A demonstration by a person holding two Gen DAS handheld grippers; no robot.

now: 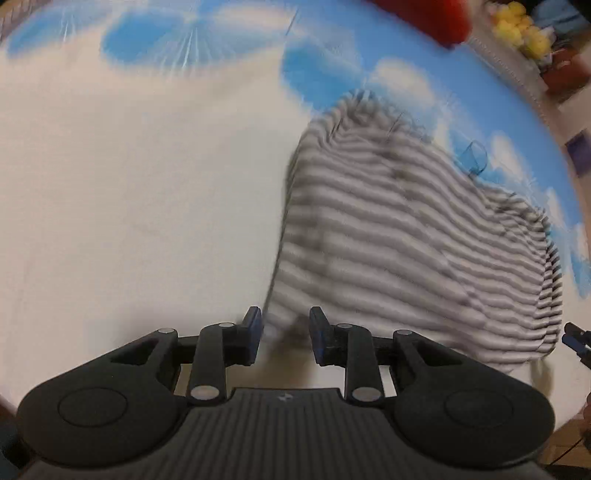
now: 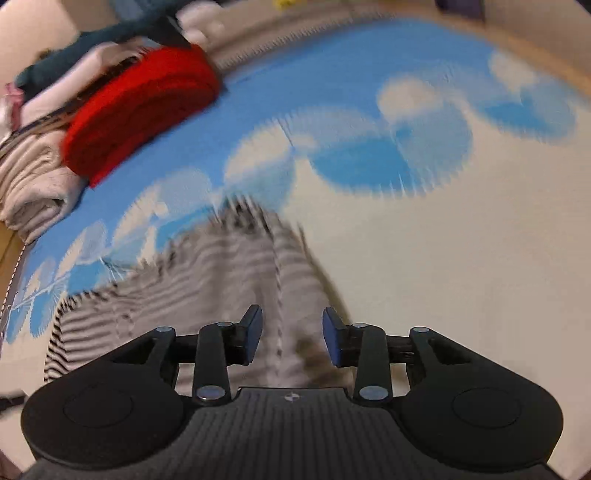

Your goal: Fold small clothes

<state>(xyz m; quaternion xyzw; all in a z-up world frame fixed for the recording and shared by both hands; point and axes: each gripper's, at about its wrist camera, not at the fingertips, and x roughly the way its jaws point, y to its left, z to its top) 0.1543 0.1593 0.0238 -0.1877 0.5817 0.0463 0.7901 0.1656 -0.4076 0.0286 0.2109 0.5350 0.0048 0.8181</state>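
Observation:
A grey-and-white striped small garment lies on a white and blue patterned cloth. It also shows in the right wrist view. My left gripper is open, its jaws apart at the garment's near left corner, with the cloth edge between them. My right gripper is open over the garment's near edge, with striped fabric between the jaws. Both views are motion-blurred. The tip of the right gripper shows at the right edge of the left wrist view.
A stack of folded clothes with a red one on top and beige ones sits at the far left of the cloth. Yellow soft items lie beyond the cloth's far edge.

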